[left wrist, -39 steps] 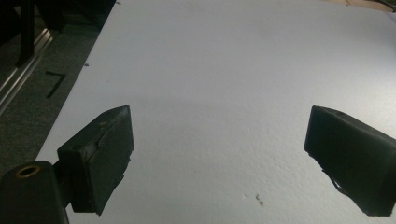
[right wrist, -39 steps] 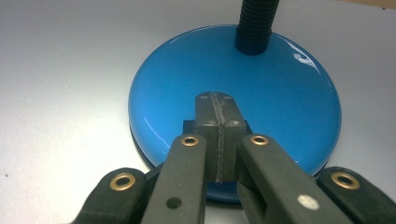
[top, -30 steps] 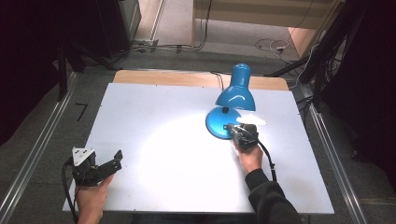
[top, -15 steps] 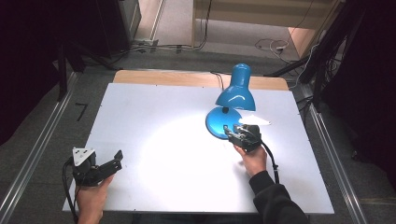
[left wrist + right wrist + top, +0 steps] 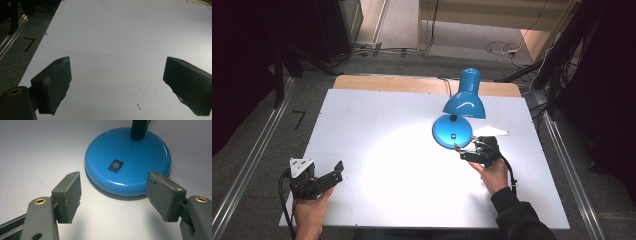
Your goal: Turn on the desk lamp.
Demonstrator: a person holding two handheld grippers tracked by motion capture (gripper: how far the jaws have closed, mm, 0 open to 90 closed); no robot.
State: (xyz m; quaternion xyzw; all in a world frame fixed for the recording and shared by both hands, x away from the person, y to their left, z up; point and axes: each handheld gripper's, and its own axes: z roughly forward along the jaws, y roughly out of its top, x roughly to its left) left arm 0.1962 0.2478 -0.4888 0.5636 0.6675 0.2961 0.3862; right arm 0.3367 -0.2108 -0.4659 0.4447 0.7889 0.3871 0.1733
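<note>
A blue desk lamp (image 5: 460,107) stands on the white table (image 5: 377,125) at the right, lit, with its shade (image 5: 466,95) bent down over its round base (image 5: 452,131). A black rocker switch (image 5: 115,165) sits on top of the base (image 5: 127,157). My right gripper (image 5: 462,151) hovers just in front of the base; its jaws have just been opening and now stand open with nothing between them (image 5: 113,197). Near the table's front left corner my left gripper (image 5: 338,171) rests open, with bare table between its pads (image 5: 116,86).
A pool of lamplight lies on the middle of the table. A wooden strip (image 5: 412,84) runs along the far edge. Metal rails (image 5: 252,160) flank the table on both sides. Cables (image 5: 499,49) lie on the floor beyond it.
My right gripper has drawn back from the lamp base toward the near edge and its jaws have spread apart. The left gripper has stayed where it was.
</note>
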